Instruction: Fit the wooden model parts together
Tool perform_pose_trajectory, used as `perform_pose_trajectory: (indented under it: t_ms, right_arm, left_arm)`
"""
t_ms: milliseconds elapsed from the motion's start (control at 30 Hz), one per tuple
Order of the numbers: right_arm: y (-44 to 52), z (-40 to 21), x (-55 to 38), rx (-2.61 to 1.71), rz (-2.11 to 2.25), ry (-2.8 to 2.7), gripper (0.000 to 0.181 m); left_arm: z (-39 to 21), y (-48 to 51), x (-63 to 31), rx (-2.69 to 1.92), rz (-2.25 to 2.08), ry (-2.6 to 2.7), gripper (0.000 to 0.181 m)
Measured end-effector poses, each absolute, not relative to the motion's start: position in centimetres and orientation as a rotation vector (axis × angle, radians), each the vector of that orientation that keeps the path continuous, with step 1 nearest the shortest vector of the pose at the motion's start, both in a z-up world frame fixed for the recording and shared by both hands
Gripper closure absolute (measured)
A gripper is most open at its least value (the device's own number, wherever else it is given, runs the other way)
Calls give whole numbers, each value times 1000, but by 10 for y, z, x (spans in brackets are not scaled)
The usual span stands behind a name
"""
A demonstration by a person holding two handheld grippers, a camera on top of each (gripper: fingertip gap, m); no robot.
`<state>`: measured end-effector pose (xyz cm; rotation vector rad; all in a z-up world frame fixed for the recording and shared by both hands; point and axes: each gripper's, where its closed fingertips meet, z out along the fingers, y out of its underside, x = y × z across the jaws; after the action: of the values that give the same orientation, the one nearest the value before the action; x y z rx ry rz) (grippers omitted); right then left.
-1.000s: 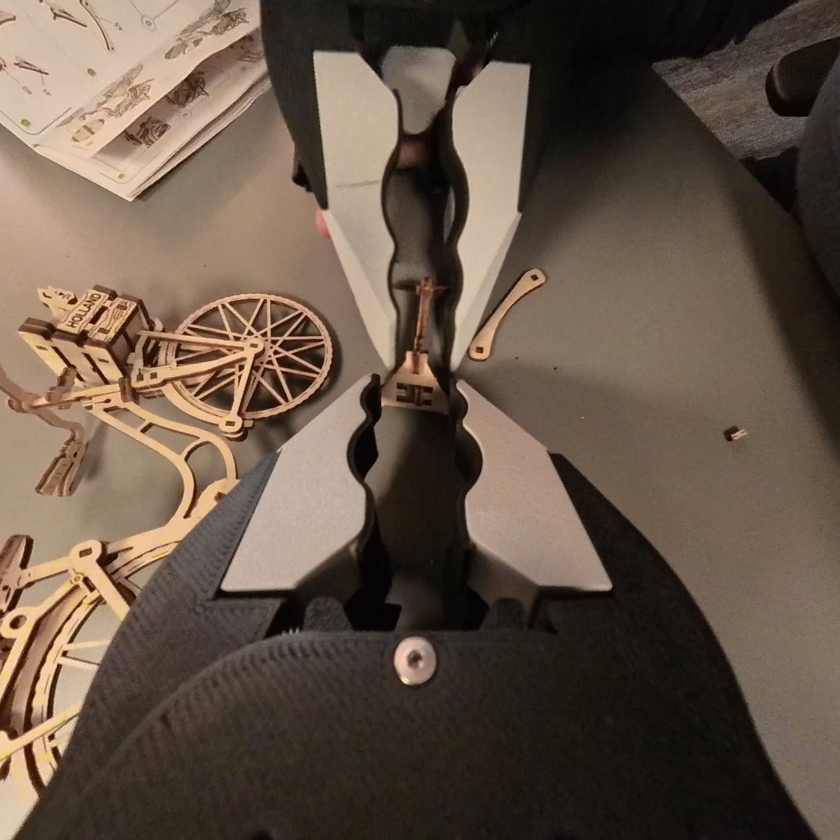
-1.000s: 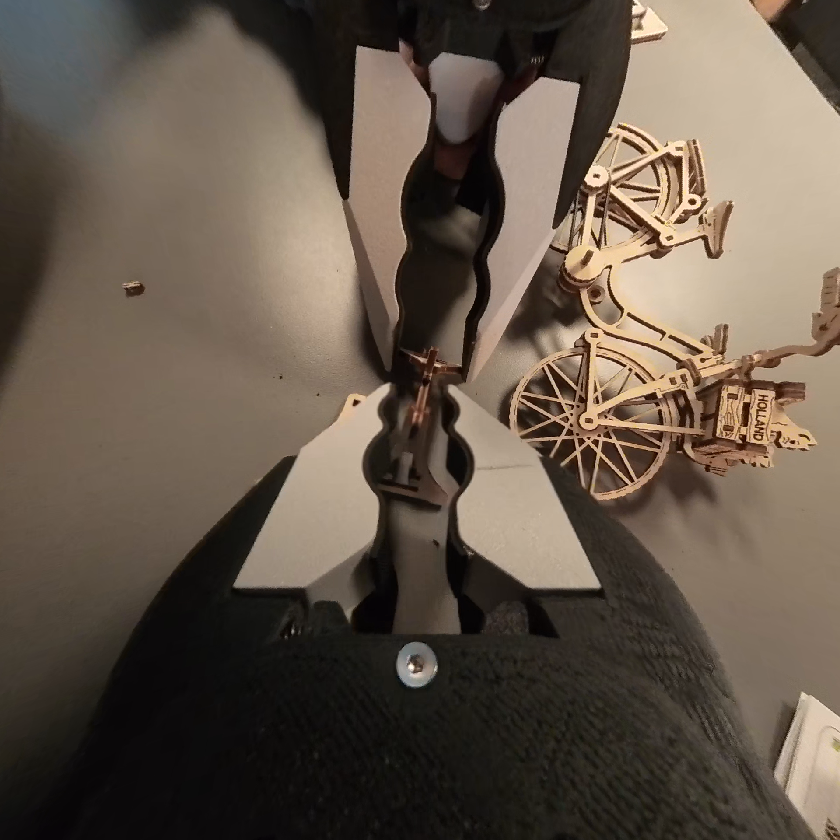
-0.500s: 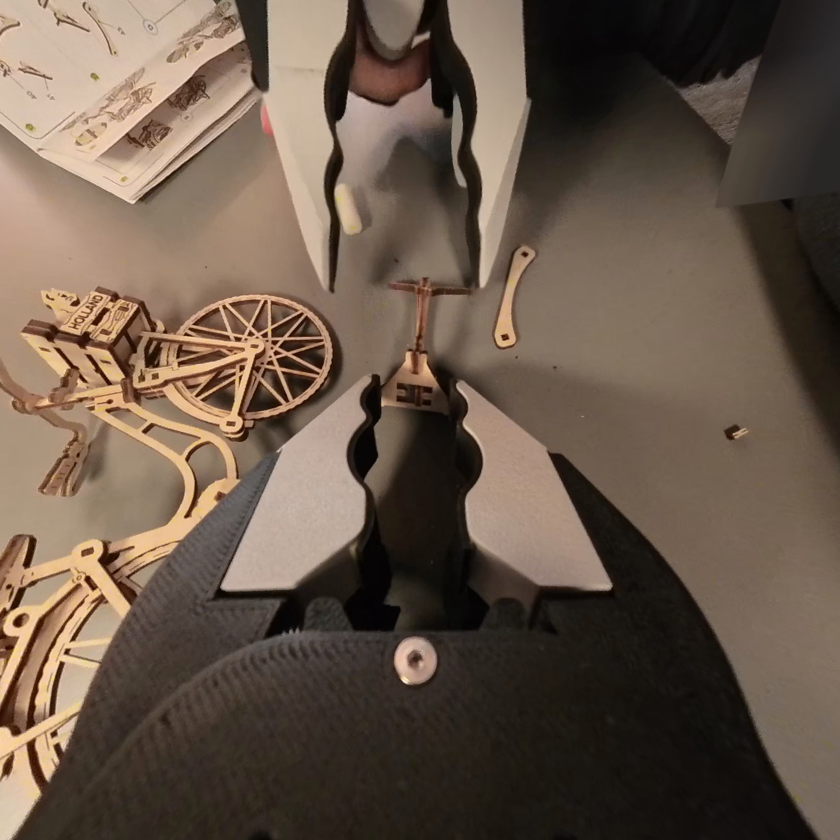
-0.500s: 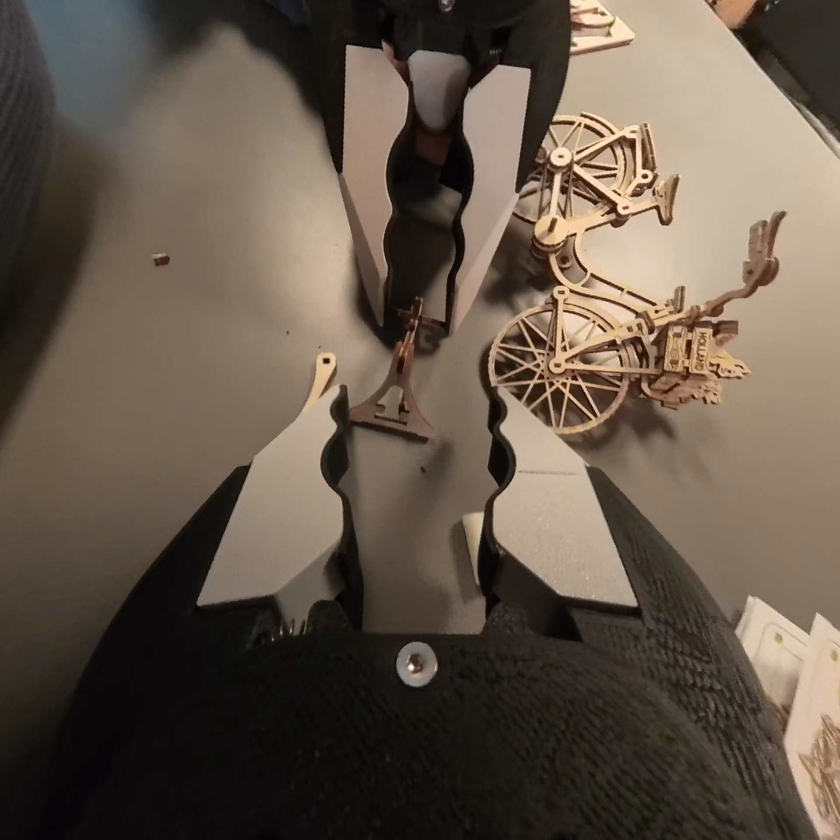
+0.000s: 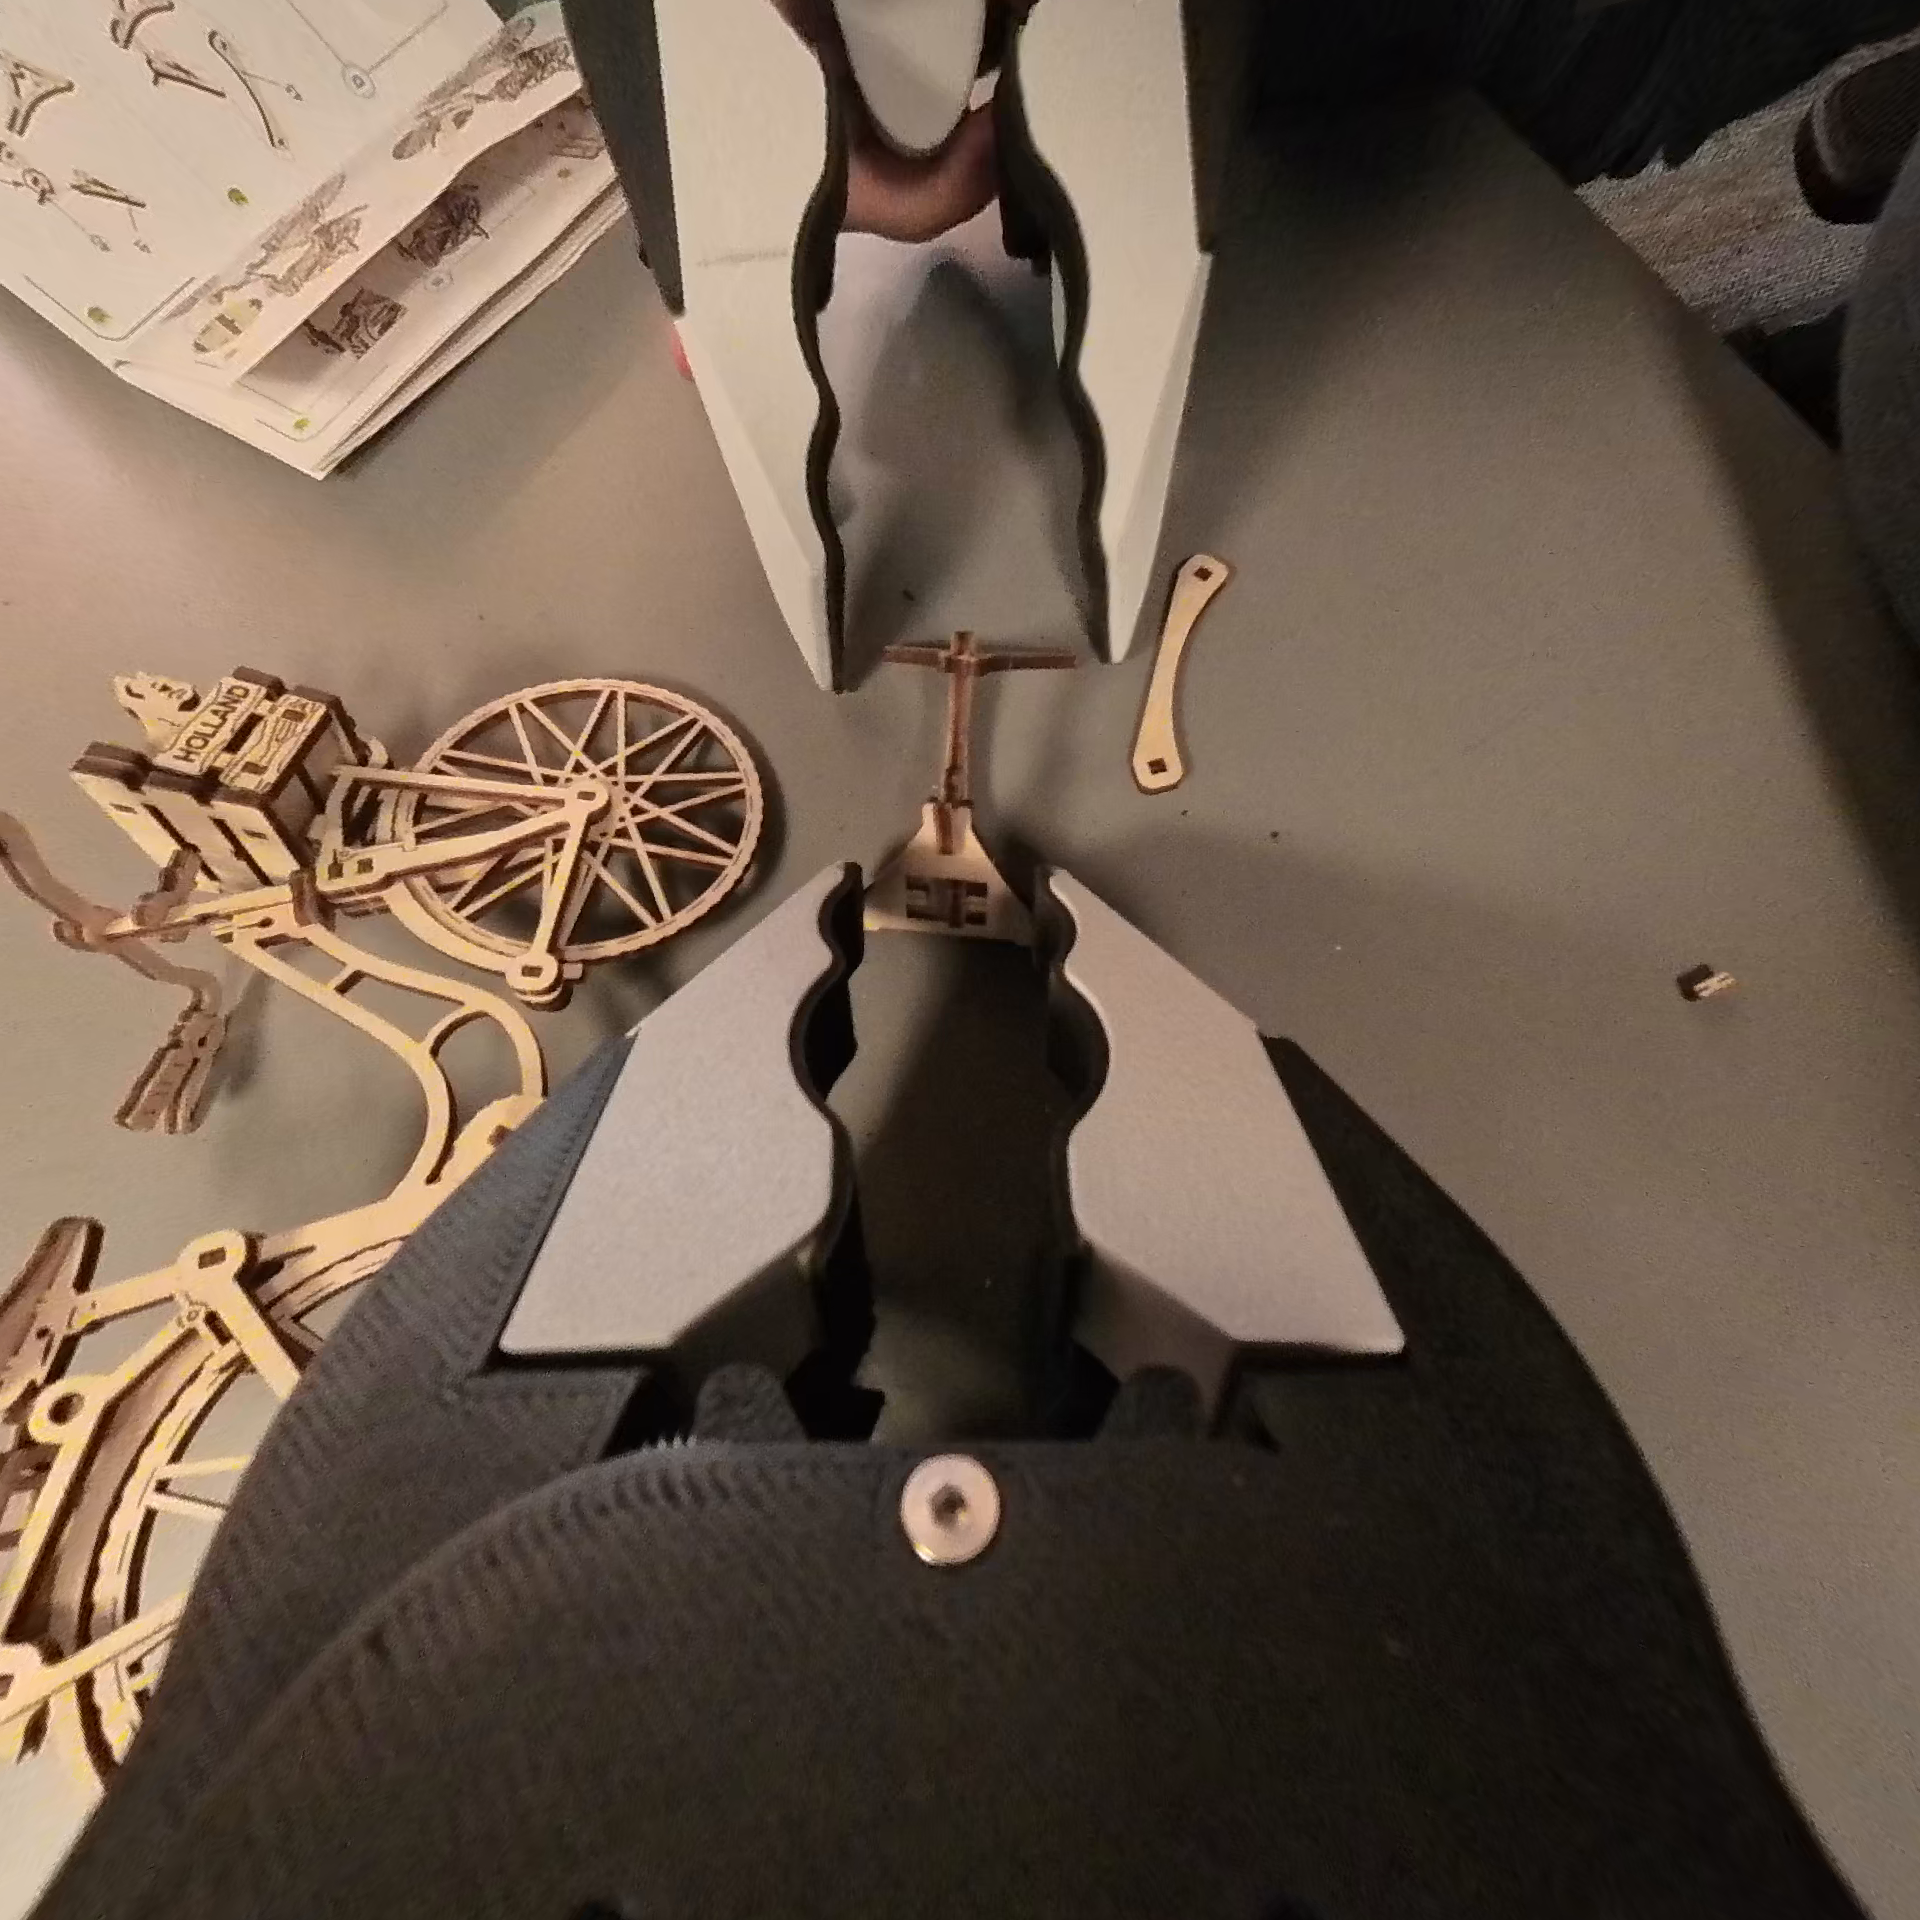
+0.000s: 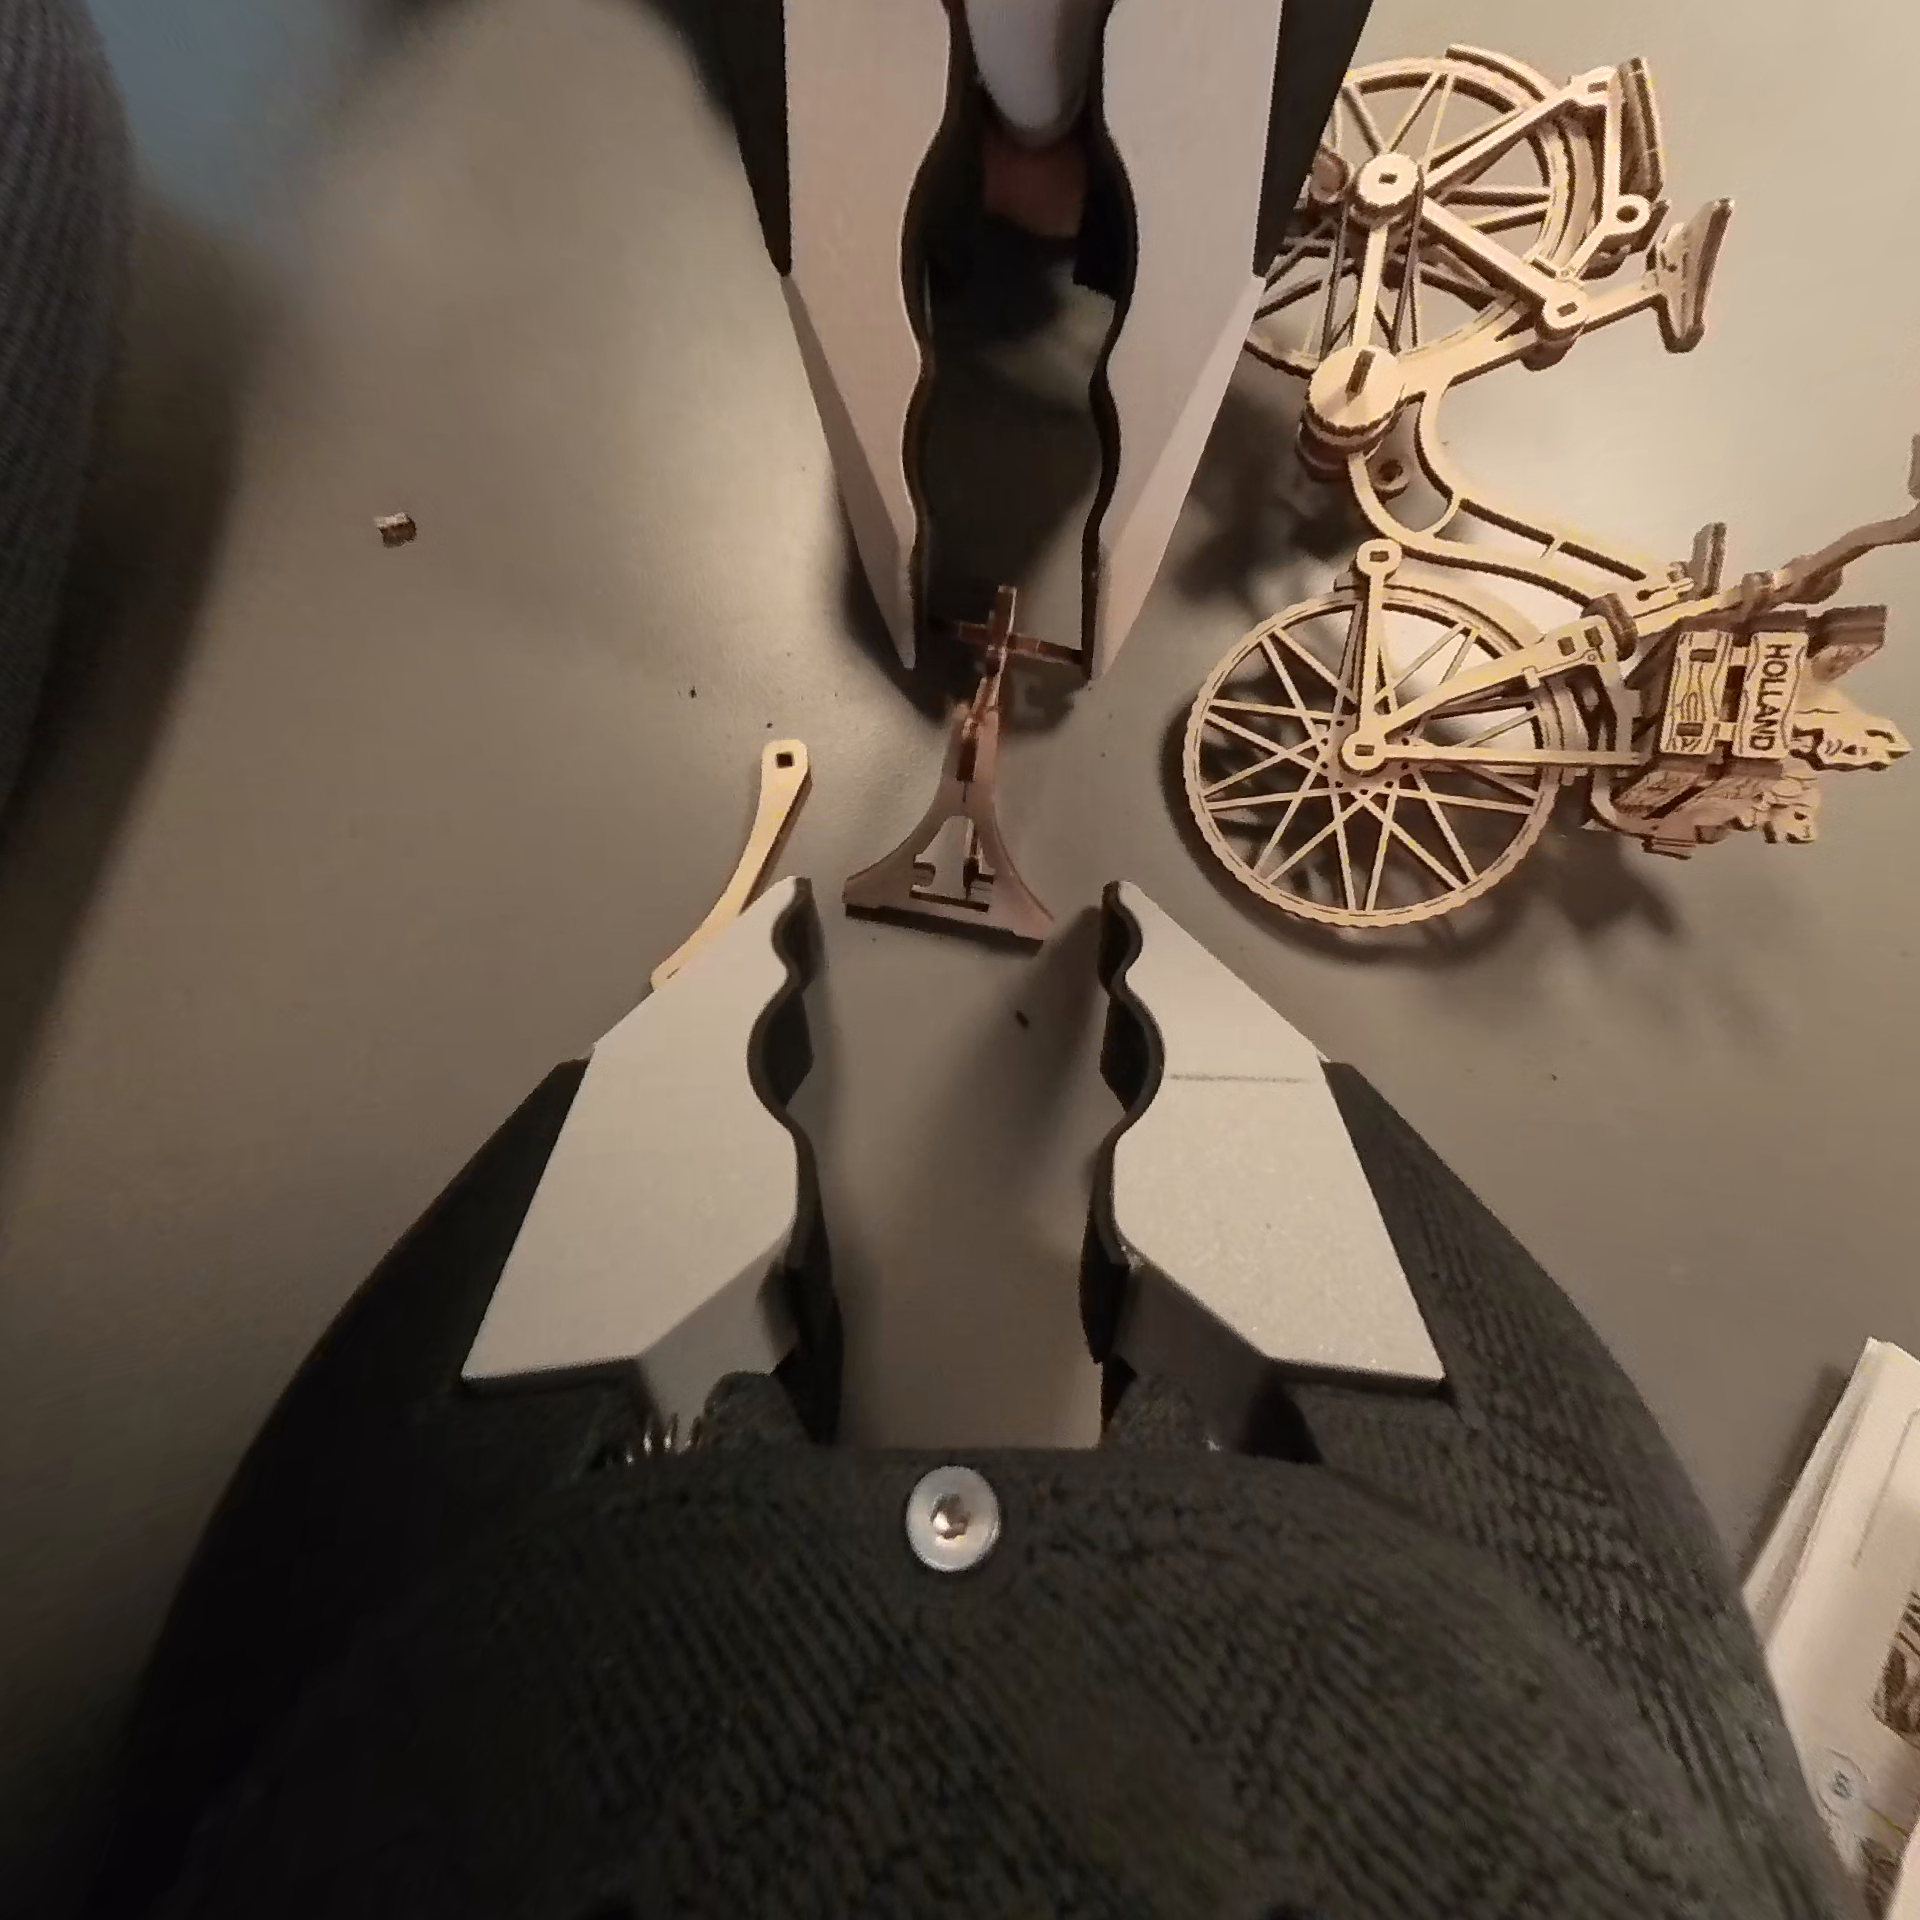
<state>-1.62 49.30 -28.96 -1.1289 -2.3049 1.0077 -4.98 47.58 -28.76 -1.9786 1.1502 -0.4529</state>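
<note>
- Left wrist view: the left gripper (image 5: 951, 899) pinches the flared base of a small wooden windmill piece (image 5: 953, 795), whose thin mast points away toward a crossbar at its far end.
- The right gripper (image 5: 971, 649) faces it from the far side, its jaws spread, with the crossbar lying between its tips; whether either tip touches the crossbar is hard to judge.
- A slim curved wooden strip (image 5: 1176, 675) lies on the grey table (image 5: 1507, 727) just right of the right gripper's tips.
- A wooden bicycle model (image 5: 416, 831) lies on its side at the left, with a small crate at its rear.
- Instruction sheets (image 5: 260, 208) sit in the upper left corner, and a tiny dark wooden block (image 5: 1707, 982) lies alone at the right.
- Right wrist view: the right gripper (image 6: 961, 904) is spread wide and grips nothing; the windmill piece (image 6: 961, 810) has its base just beyond the tips.
- The left gripper (image 6: 1000, 649) comes in from the top, its tips either side of the crossbar end.
- The curved strip (image 6: 753, 842) runs partly behind the right gripper's left finger (image 6: 665, 1122), and the bicycle model (image 6: 1455, 675) lies at the right.
</note>
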Motion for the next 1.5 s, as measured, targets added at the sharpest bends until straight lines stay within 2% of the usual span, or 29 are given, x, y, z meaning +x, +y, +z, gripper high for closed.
perform_pose_trajectory:
  t_ms: [467, 1033, 1500]
  right_arm:
    - [488, -289, -18, -1130, 1075, -2300, 144]
    - [492, -289, -18, -1114, 1018, -2301, 137]
    - [492, -290, -20, -1146, 1048, -2288, 140]
  left_arm:
    - [-288, 476, -50, -1987, -470, 1145, 149]
    - [-288, 476, -50, -1989, -472, 1144, 149]
    - [-287, 475, -50, -1991, -480, 1142, 149]
